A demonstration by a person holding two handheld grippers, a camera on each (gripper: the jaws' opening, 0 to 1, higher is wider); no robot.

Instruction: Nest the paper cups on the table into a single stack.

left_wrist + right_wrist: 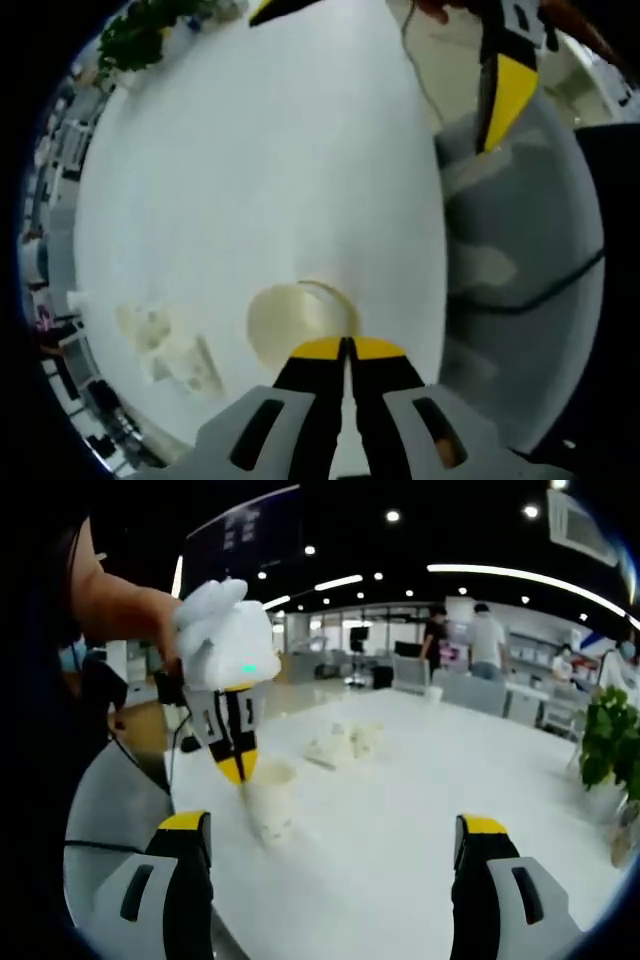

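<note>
1. A paper cup [298, 325] stands on the white worktop [250, 170]. Its open mouth points up and its long side runs straight up and down.
2. In the left gripper view, the left gripper [346, 347] has its two yellow tips pressed together on the cup's rim. It is pinching the cup.
3. In the right gripper view, the same cup [268, 800] looks a bit blurry. The left gripper [237, 768] comes down onto its rim from above, held by a person's hand [165, 620].
4. The right gripper [335, 825] has its two jaws spread wide apart, with nothing between them but bare worktop [420, 810]. It sits low and near the cup, not touching it.
5. In the left gripper view, one yellow tip of the right gripper [505, 95] shows at the top right, past the worktop's edge.
6. The cup is close to the worktop's near edge. A grey chair [520, 260] sits just beside that edge.
7. Some crumpled white things [345, 742] lie farther in on the worktop, well apart from the cup. I cannot tell what they are.
8. Most of the worktop is open room. A green plant [608, 742] stands at its far end.
</note>
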